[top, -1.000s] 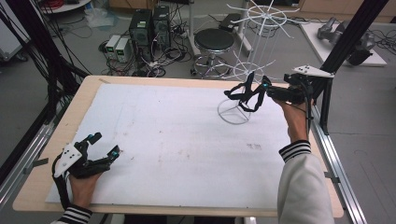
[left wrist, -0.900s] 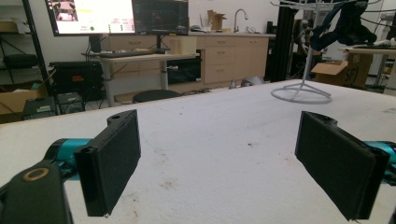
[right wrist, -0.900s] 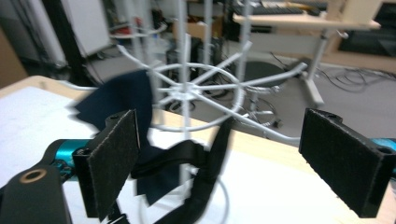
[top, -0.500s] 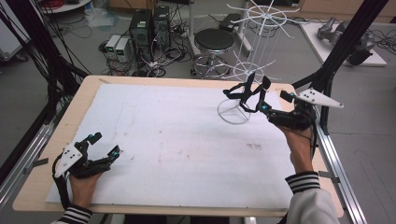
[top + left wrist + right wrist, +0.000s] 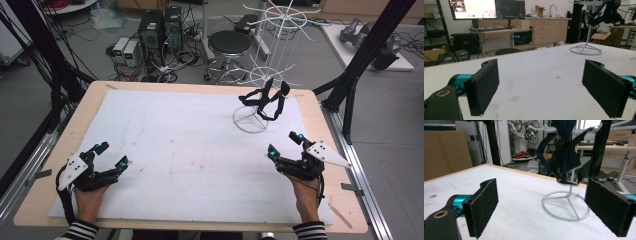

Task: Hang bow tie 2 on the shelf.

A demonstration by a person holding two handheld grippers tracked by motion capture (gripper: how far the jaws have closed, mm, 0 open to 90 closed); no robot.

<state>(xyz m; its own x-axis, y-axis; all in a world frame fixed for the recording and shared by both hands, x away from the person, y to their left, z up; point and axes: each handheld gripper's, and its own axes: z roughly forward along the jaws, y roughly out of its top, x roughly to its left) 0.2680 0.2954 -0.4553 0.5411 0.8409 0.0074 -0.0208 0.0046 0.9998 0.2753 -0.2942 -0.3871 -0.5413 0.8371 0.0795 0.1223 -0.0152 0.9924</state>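
A white wire rack (image 5: 248, 121) stands on the table's far right, its ring base on the white mat (image 5: 190, 150). A black strap (image 5: 265, 101) hangs from one of its lower arms. My right gripper (image 5: 284, 144) rests open near the right front edge, well short of the rack, nothing between its pads. In the right gripper view the strap (image 5: 565, 155) dangles over the rack's ring base (image 5: 566, 205), beyond the gripper (image 5: 541, 207). My left gripper (image 5: 112, 154) sits open and empty at the near left. In its view (image 5: 541, 90) the rack (image 5: 585, 50) stands far off.
The wooden table edge (image 5: 320, 130) borders the mat. Black frame posts (image 5: 367, 55) rise at the far right. Behind the table stand a stool (image 5: 229, 44) and computer towers (image 5: 160, 27) on the floor. Bare mat lies between the two grippers.
My right gripper has drawn back from the rack toward the near right edge, leaving the black strap hanging on the rack. The left gripper has stayed put.
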